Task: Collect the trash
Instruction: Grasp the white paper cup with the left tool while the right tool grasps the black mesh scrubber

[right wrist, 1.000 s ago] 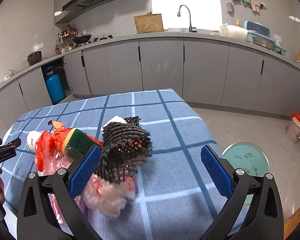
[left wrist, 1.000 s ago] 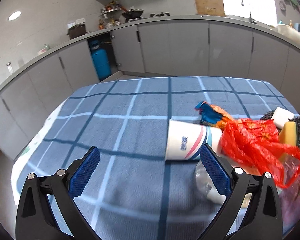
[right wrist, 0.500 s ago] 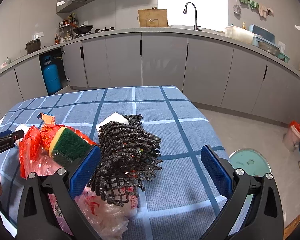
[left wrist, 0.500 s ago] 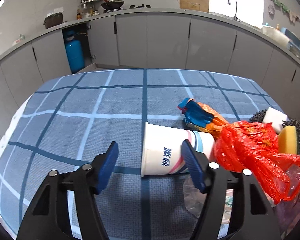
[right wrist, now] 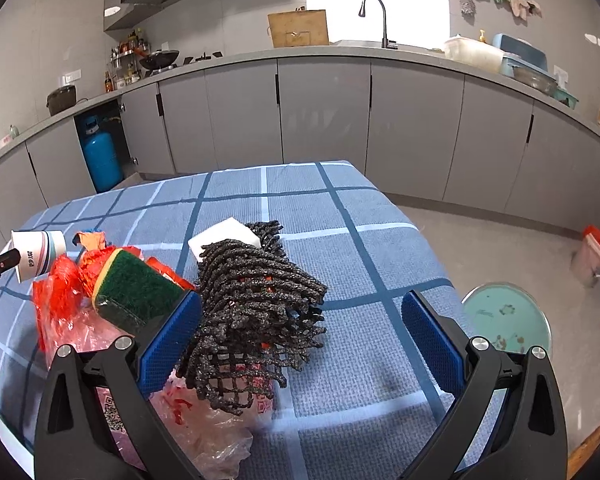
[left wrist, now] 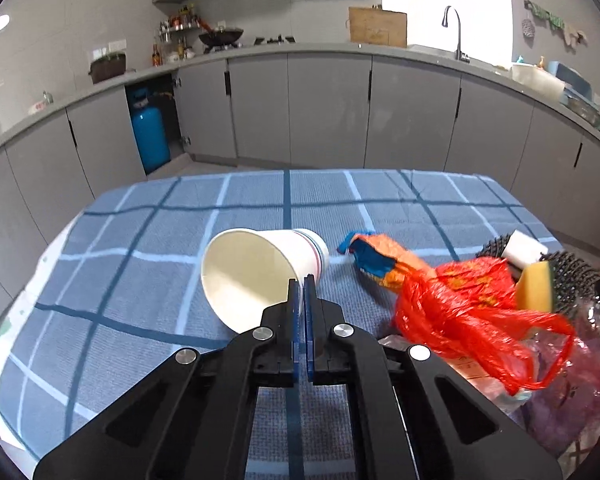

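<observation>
Left gripper (left wrist: 302, 280): blue pads pressed together on the near rim of a white paper cup (left wrist: 260, 276), pinching the wall. Cup lifted and tilted, open mouth facing the camera, striped base pointing away over the blue checked tablecloth (left wrist: 180, 240). Same cup seen from the right wrist view at the far left edge, held clear of the cloth.

Right gripper (right wrist: 300, 320): fingers spread wide, holding nothing. Left pad just beside a black mesh net (right wrist: 256, 300), contact not certain; right pad over bare cloth, well apart from any item.

Trash heap along the right part of the table in the left wrist view:
- Crumpled orange and blue wrapper (left wrist: 380, 258), lying near the cup, not touching it.
- Red plastic bag (left wrist: 460, 304), bunched, one loop handle hanging toward the near edge.
- Yellow and green scouring sponge (right wrist: 136, 292), propped tilted on the red bag, green face up.
- White sponge block (right wrist: 224, 236), at the far side of the net, partly under it.
- Clear plastic bag with red print (right wrist: 204, 424), beneath the net at the near table edge.

Surroundings: grey kitchen cabinets (left wrist: 328, 108) behind the table, blue gas cylinder (left wrist: 150, 136) in an open bay, round teal lid or stool top (right wrist: 504, 316) on the floor right of the table; which of the two, not determinable.
</observation>
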